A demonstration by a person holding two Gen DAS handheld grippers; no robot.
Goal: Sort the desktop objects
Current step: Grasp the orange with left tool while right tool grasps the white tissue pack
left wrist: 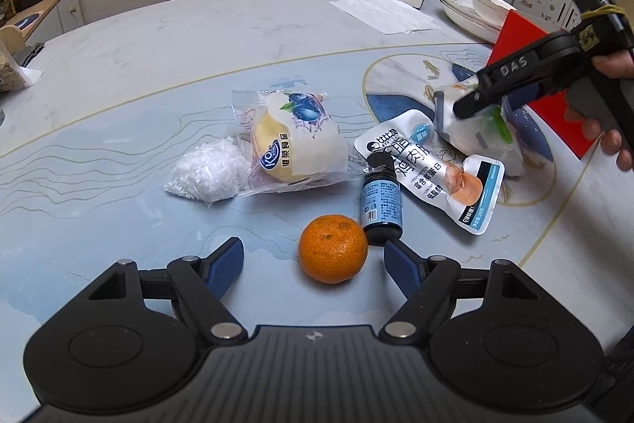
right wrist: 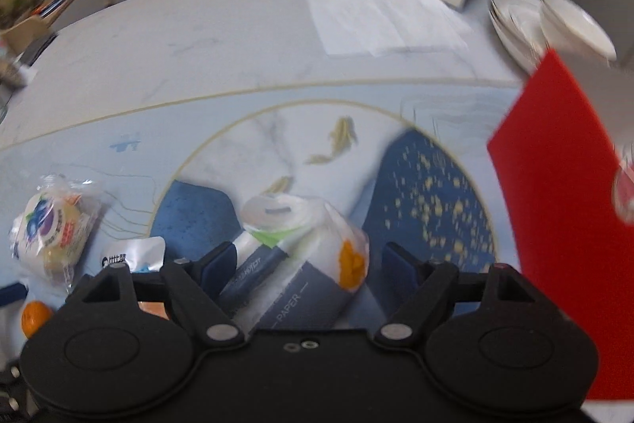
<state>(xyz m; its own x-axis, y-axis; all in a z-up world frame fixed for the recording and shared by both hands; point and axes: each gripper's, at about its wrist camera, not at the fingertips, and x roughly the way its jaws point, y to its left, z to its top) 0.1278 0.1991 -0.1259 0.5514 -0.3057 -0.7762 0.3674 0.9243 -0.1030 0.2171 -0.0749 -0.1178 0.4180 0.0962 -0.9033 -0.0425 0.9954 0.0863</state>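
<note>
Both tools are spread apart: the right tool [right wrist: 305, 260] straddles the soft, light, crinkly tissue pack [right wrist: 301, 264], best pinched mid-body, while the left tool [left wrist: 313, 256] frames the firm, roll-prone orange [left wrist: 332, 248].

Each hand-held gripper had a black housing, silver pivot screws and blue ribbed finger pads [left wrist: 226, 266]. The right hand-held gripper [left wrist: 471, 106] bore "DAS" lettering, a green indicator light and yellow cord; bare skin showed on the right hand [left wrist: 612, 106].
</note>
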